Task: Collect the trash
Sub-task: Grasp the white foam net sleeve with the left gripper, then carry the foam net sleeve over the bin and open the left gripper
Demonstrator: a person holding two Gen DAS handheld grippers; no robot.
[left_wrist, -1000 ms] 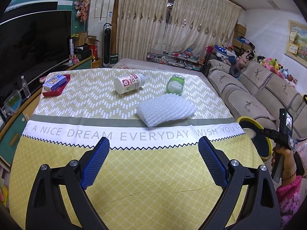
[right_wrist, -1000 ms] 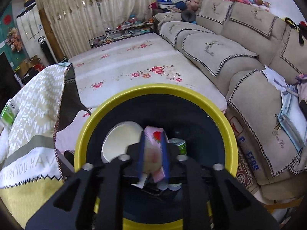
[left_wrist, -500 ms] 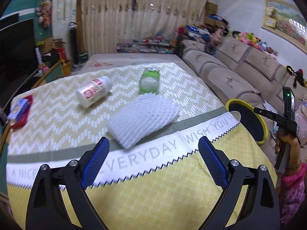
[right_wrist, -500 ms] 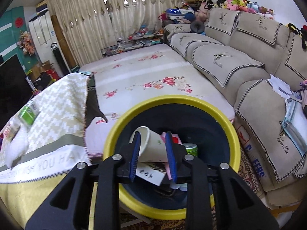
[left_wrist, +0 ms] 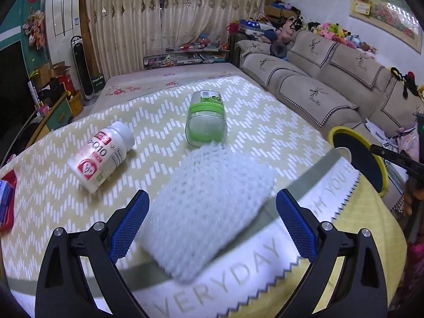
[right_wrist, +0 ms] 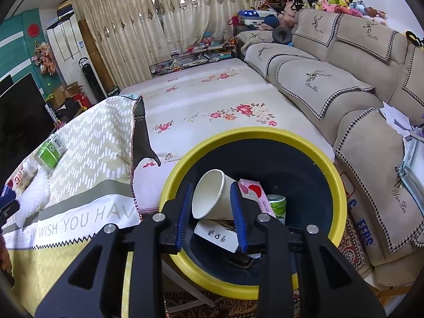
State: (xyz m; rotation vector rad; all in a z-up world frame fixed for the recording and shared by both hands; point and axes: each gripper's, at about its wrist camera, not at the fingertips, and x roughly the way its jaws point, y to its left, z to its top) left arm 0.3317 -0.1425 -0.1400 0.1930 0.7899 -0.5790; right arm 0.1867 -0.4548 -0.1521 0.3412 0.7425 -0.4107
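Note:
A white foam net sleeve (left_wrist: 209,206) lies on the table between the open fingers of my left gripper (left_wrist: 212,225). Behind it lie a green-lidded clear jar (left_wrist: 206,122) and a white pill bottle (left_wrist: 102,156), both on their sides. My right gripper (right_wrist: 212,212) hangs open and empty above the yellow-rimmed bin (right_wrist: 336,180). In the bin lie a white paper cup (right_wrist: 212,196), a pink packet (right_wrist: 254,193), a green can (right_wrist: 277,205) and a white box (right_wrist: 217,234).
The bin (left_wrist: 357,159) stands off the table's right edge, by a beige sofa (right_wrist: 357,84). A red tray (left_wrist: 6,204) sits at the table's left edge. The tablecloth (left_wrist: 265,286) covers the table.
My left gripper has moved forward to the foam sleeve, which now lies between its fingers. My right gripper has let go of the pink packet into the bin, opened and lifted away.

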